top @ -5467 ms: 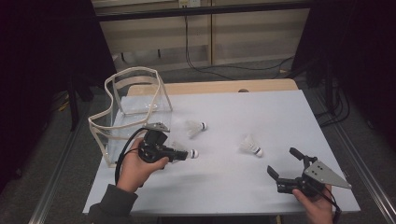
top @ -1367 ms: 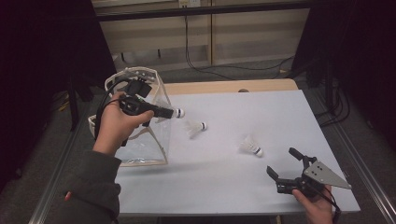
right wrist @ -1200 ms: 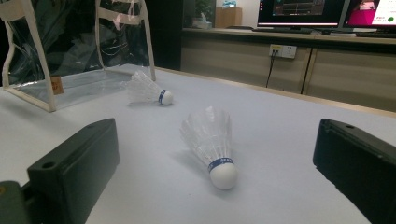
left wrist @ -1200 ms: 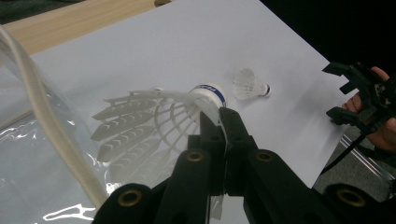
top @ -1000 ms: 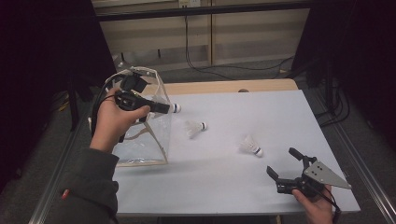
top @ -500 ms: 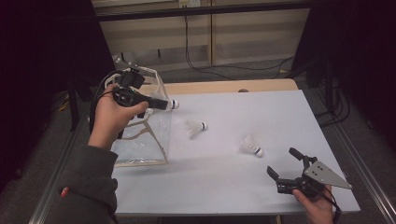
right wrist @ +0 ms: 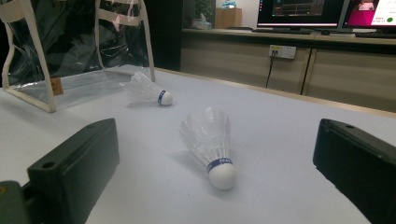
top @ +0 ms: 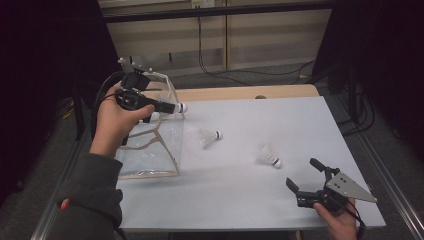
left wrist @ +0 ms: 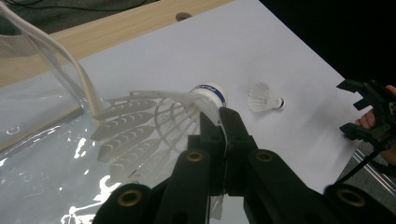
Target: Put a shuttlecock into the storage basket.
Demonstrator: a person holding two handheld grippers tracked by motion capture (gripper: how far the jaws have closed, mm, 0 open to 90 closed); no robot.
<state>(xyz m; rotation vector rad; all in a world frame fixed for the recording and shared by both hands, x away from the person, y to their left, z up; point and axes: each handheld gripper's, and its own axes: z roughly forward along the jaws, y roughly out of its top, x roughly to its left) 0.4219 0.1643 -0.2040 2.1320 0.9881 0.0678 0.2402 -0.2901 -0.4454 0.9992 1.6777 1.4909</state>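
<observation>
Left hand-held gripper (top: 170, 106) pinching shuttlecock (left wrist: 159, 112), over bag rim (top: 165, 82)

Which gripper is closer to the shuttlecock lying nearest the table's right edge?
Right. The right gripper sits open just short of that shuttlecock; the left gripper is up by the clear bag.

Pale grey-white table (top: 280, 120) with a wooden strip along its far edge, clear plastic bag (top: 150, 150) standing at its left side, one shuttlecock (top: 210, 136) lying near the bag, another shuttlecock (top: 267, 156) lying further right
</observation>
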